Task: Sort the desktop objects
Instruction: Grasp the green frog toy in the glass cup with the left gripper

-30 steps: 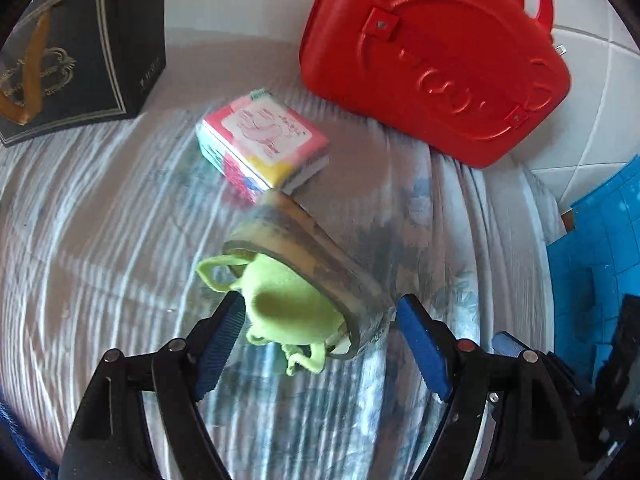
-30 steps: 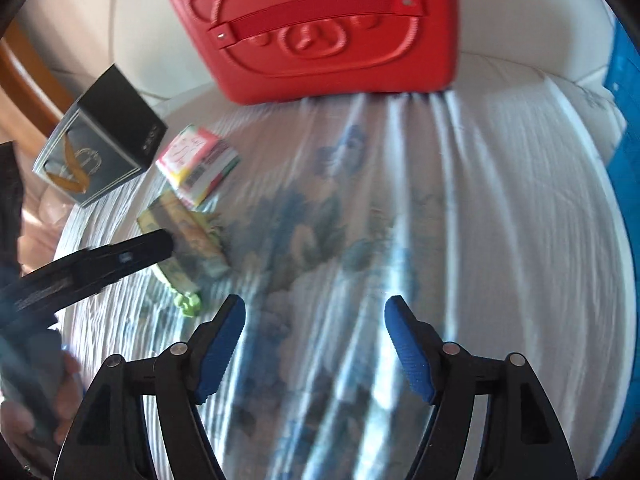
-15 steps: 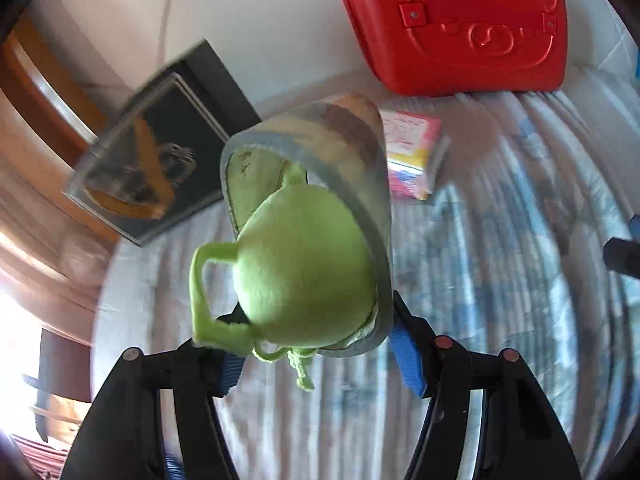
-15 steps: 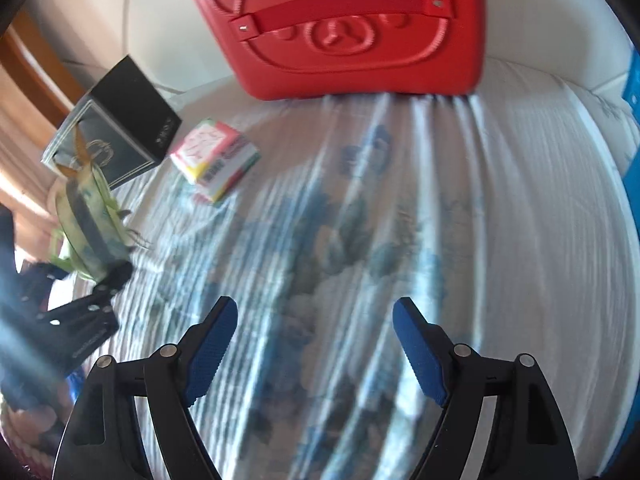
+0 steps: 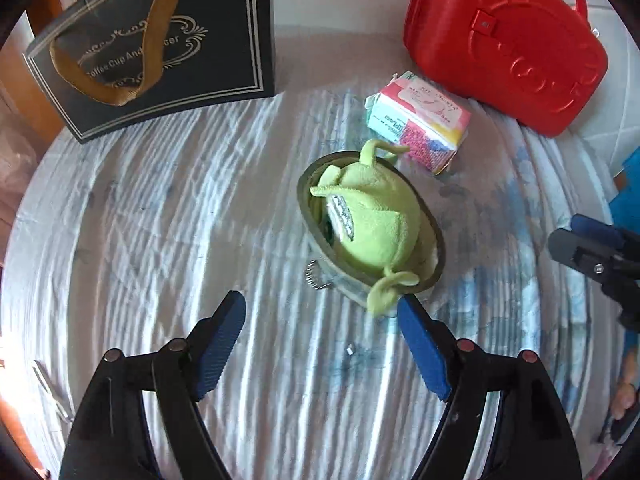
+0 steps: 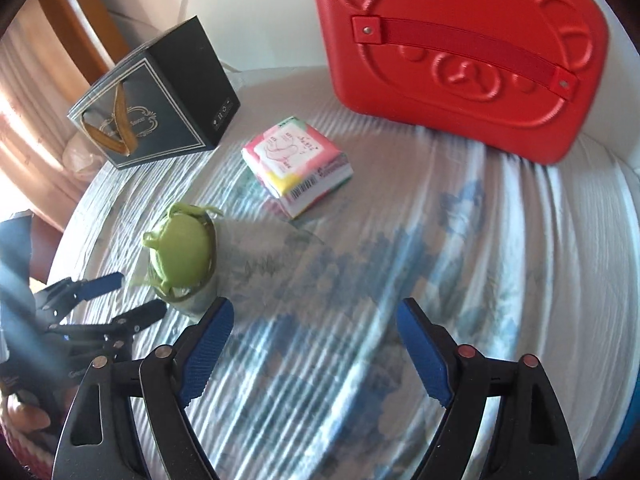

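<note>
Plush toy point(image 5: 372, 224) set inside tape roll point(image 5: 434, 240) on table point(image 5: 160, 220), prob. grouped; left claw point(image 5: 320, 322) just opened, empty; right claw point(image 6: 312, 344) spread wider, empty.

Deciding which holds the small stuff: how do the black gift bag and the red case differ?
The black gift bag is boxy paper with a gold ribbon handle; the red case is moulded, rounded, with a red strap. The bag is smaller; the case is bigger. Both stand at the table's far edge.
</note>
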Available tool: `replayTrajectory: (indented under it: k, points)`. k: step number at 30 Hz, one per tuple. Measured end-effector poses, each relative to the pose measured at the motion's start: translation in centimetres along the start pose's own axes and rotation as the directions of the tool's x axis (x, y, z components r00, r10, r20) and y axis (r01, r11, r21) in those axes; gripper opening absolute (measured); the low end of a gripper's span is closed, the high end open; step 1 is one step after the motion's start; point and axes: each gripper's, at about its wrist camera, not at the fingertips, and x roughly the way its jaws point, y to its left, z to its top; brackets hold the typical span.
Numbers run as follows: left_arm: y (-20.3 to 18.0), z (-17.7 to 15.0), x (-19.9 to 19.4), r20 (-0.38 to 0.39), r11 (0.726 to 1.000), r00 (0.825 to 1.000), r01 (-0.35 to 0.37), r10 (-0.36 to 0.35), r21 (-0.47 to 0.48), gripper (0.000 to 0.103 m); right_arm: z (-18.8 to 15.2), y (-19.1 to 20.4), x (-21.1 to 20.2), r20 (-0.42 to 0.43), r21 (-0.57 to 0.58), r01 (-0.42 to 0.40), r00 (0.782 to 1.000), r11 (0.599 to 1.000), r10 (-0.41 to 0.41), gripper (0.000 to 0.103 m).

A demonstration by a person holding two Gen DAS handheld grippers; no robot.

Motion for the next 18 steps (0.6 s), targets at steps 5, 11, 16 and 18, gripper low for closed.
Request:
replayTrajectory:
  k: [5, 11, 16, 18]
  points:
    - [-1.9, 1.6, -0.4, 0.044, 0.998, 0.998, 0.053, -0.052, -0.019, 0.078, 0.7, 0.1, 0.4, 0.007, -0.008, 0.016, 1.000, 1.000, -0.016, 0.084]
    - [-1.3, 4.0, 0.7, 0.077, 0.997, 0.997, -0.008, 0.014, -0.076, 0.065, 0.9, -0.3, -0.2, 0.022, -0.013, 0.026, 0.999, 1.000, -0.026, 0.084]
    - [-3.0, 4.6, 1.9, 0.073, 0.998, 0.995, -0.069, 0.068, 0.000, 0.059, 0.9, -0.4, 0.3, 0.017, -0.005, 0.007, 1.000, 1.000, -0.007, 0.084]
    - [-3.4, 4.9, 2.4, 0.105, 0.992, 0.987, -0.121, 0.118, 0.020, 0.051, 1.4, -0.1, 0.7, 0.029, -0.021, 0.005, 1.000, 1.000, -0.005, 0.084]
